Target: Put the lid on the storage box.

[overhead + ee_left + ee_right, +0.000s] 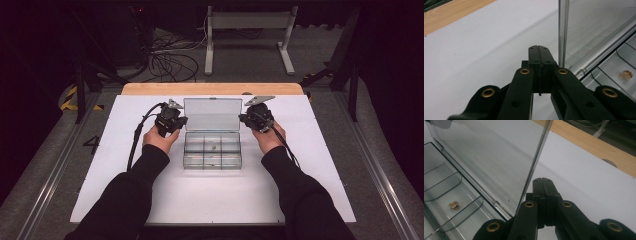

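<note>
- A clear box (212, 150) sits at the middle of the white worktop (320, 190), its lid (212, 114) standing up and leaning back on the far-side hinge.
- The left gripper (176, 120) is just beside the lid's left edge, and the right gripper (250, 118) is just beside its right edge. The hands flank the box symmetrically.
- In the left gripper view the jaws are pressed together with nothing between them. The lid's edge (563, 32) rises just to their right, close by, though contact cannot be confirmed.
- In the right gripper view the jaws are likewise closed and empty. The lid's edge (536, 162) runs down just to their left and passes in front of the left arm of the gripper.
- The box is divided into compartments. One small amber piece (625, 74) lies in a rear compartment near the middle, seen also in the right gripper view (454, 205) and in the high view (213, 147).
- Judged step: the lid is being handled from both sides with closed jaws used as pushers, either finishing the opening or starting to shut it. The pictures do not settle which.
- If closing is next, both tips should get behind the lid's edges and tip it forward evenly, so that the box does not slide or twist.
- If the piece is next, one set of jaws must open and come down into that compartment, clear of the dividers.
</note>
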Demonstrator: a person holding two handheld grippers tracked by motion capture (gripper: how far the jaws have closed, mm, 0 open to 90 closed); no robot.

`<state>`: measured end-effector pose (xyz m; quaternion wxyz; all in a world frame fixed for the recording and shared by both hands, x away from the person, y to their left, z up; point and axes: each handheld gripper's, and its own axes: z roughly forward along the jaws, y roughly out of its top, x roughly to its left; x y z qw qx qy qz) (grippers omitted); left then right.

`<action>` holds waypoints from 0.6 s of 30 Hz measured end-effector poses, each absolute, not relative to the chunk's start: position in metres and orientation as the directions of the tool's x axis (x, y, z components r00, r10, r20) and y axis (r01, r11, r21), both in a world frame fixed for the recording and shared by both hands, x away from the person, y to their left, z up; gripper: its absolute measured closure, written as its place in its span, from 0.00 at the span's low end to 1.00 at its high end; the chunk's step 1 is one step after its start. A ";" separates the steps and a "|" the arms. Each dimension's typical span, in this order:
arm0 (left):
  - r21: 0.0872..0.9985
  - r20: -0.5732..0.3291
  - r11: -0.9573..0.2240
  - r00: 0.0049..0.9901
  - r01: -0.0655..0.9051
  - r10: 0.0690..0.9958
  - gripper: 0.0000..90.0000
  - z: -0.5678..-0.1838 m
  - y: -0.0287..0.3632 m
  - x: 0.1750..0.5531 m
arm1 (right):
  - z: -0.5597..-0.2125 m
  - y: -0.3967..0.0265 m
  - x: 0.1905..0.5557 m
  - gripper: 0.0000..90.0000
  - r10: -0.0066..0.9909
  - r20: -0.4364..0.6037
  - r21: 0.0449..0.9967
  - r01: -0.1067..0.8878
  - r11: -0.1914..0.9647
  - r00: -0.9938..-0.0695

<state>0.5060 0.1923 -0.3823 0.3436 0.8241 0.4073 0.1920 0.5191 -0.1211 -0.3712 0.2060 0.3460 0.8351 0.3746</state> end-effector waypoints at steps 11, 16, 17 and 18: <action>0.723 0.034 -0.433 0.598 0.538 0.800 0.99 -0.381 0.193 0.505 | -0.358 -0.135 0.487 1.00 0.713 0.003 0.803 0.427 0.416 -0.701; 0.723 0.023 -0.432 0.606 0.540 0.795 0.99 -0.380 0.194 0.502 | -0.351 -0.130 0.472 1.00 0.680 -0.004 0.811 0.396 0.432 -0.734; 0.719 0.016 -0.432 0.607 0.545 0.794 0.99 -0.380 0.194 0.501 | -0.350 -0.130 0.471 1.00 0.679 -0.003 0.814 0.392 0.428 -0.734; 0.719 0.019 -0.436 0.611 0.542 0.791 0.98 -0.380 0.195 0.500 | -0.350 -0.130 0.470 1.00 0.677 -0.006 0.815 0.389 0.430 -0.736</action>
